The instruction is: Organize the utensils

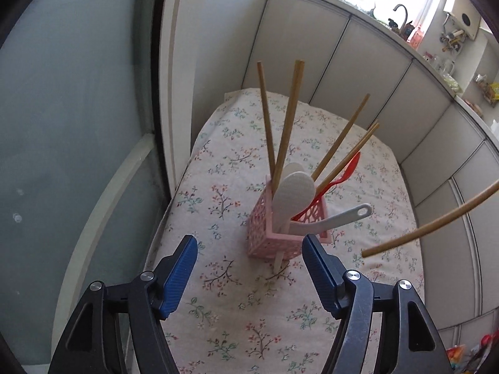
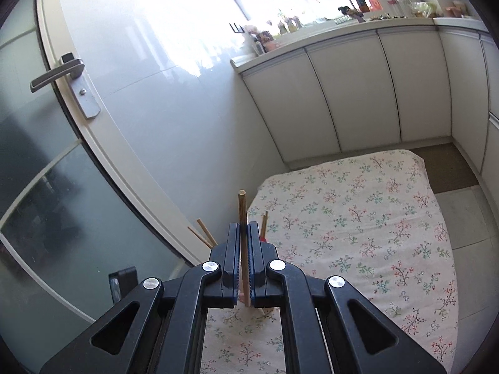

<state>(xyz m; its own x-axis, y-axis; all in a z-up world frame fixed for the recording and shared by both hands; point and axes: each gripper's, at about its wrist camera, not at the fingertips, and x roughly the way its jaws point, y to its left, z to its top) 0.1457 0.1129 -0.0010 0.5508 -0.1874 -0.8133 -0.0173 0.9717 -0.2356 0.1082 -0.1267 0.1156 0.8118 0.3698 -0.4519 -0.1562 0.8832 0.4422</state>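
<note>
Floral-clothed table [image 1: 237, 311]: pink lattice plastic utensil holder [image 1: 271, 233] just ahead of the spread-apart left tool [image 1: 249, 249]; right tool [image 2: 244, 233] clamps a wooden chopstick [image 2: 242, 215].

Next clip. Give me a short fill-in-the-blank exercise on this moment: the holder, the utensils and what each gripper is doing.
1. The right gripper is shut on a single wooden ____.
2. The basket that holds the utensils is ____ in colour.
3. The left gripper holds nothing; its jaws are ____.
4. Among the utensils in the basket, the plastic spoon is ____ in colour.

Missing words: chopstick; pink; open; red
</note>
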